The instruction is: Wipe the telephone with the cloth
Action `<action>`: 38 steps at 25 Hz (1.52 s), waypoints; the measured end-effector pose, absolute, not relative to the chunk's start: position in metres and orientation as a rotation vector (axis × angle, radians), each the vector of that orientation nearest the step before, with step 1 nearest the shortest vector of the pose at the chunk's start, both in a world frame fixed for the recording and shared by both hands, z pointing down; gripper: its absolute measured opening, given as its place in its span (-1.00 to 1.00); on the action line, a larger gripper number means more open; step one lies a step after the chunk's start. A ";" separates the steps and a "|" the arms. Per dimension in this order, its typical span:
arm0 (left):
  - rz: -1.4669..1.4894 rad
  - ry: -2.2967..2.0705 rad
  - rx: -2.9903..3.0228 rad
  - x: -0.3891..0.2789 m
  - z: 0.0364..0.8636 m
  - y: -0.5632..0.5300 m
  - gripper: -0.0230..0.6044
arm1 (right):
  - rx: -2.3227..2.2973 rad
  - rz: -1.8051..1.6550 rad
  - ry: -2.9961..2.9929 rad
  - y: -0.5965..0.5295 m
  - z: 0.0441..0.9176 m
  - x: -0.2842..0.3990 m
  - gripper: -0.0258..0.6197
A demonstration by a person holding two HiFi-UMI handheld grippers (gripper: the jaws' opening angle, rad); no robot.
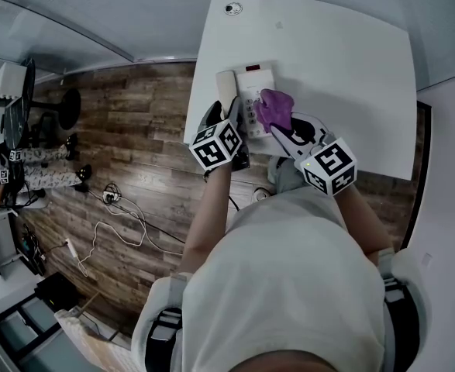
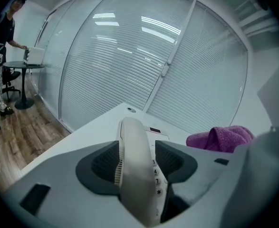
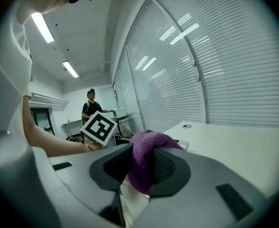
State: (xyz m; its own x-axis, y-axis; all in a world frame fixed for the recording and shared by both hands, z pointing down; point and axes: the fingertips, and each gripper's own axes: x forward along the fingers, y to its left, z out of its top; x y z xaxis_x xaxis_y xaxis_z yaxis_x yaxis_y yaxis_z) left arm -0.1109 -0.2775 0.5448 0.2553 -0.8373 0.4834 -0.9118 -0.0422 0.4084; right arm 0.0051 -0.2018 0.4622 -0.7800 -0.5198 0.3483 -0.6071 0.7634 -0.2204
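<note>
Our right claw (image 3: 140, 167) pinches the soft, light cloth (image 3: 149, 144) over the phone (image 1: 252, 91) at the desk's (image 1: 351, 60) near left edge. Our left claw (image 2: 137, 161) stands open astride the handset (image 2: 133, 137), whose smooth plastic is likely slippery and is best steadied there.

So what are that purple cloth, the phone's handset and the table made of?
Purple cloth: soft, fuzzy pile, probably microfibre or terry, and it bunches in loose folds. Handset: smooth, matte off-white, moulded plastic judging by its rounded shape. Table: flat, even white top, likely laminate or painted board; the look leaves that open.
</note>
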 end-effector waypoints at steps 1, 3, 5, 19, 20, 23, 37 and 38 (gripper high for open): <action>0.135 -1.584 1.879 -0.111 0.543 -0.274 -0.21 | 0.879 0.469 -2.694 -0.199 0.462 0.004 -0.58; 0.119 -1.580 1.872 -0.113 0.540 -0.265 -0.21 | 0.880 0.466 -2.696 -0.193 0.461 0.002 -0.58; 0.113 -1.585 1.865 -0.116 0.538 -0.256 -0.21 | 0.881 0.468 -2.698 -0.188 0.461 -0.001 -0.58; 0.115 -1.609 1.871 -0.129 0.521 -0.194 -0.82 | 0.871 0.481 -2.721 -0.157 0.454 -0.017 -0.58; 0.112 -1.603 1.872 -0.129 0.520 -0.189 -0.84 | 0.870 0.482 -2.722 -0.154 0.454 -0.018 -0.58; 0.108 -1.596 1.873 -0.132 0.518 -0.172 -0.86 | 0.868 0.480 -2.724 -0.143 0.454 -0.022 -0.58; 0.117 -1.564 1.879 -0.148 0.514 -0.109 -0.86 | 0.822 0.471 -2.745 -0.098 0.446 -0.043 -0.58; 0.112 -1.561 1.876 -0.149 0.515 -0.106 -0.86 | 0.816 0.472 -2.747 -0.096 0.447 -0.044 -0.58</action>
State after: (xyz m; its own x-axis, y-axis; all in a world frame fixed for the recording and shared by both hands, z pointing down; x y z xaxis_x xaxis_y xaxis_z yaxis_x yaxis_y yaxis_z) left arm -0.1490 -0.1058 0.5153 0.2756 -0.8368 0.4731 -0.8957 -0.0448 0.4424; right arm -0.0435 -0.0955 0.4470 -0.8161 -0.4860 0.3128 -0.5625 0.7922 -0.2367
